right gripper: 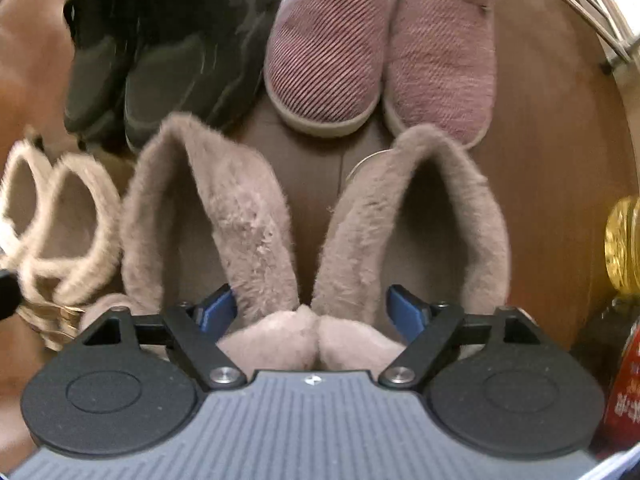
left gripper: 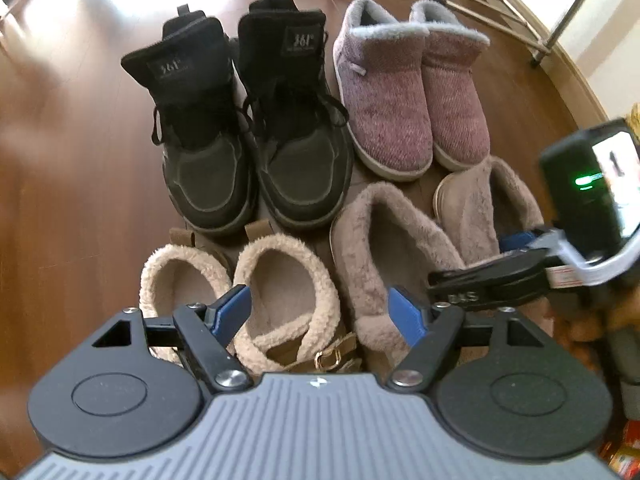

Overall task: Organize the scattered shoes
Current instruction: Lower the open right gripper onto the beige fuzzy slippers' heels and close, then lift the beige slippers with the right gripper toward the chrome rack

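Wood floor (left gripper: 80, 140), black sneakers (left gripper: 256, 128) tagged 361°, left tongs (left gripper: 320, 312) open

Left claw (left gripper: 320, 312), blue pads (left gripper: 232, 308), black arms, ribbed grey body

Home entryway/hall: wood floor (left gripper: 80, 160), metal shoe rack (left gripper: 480, 4), pairs of slippers (left gripper: 412, 108) & black sneakers (left gripper: 256, 140) on floor.

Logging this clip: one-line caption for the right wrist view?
Open right claw straddling the touching heels of two taupe fuzzy slippers, pink knit slippers and black sneakers lined up beyond.
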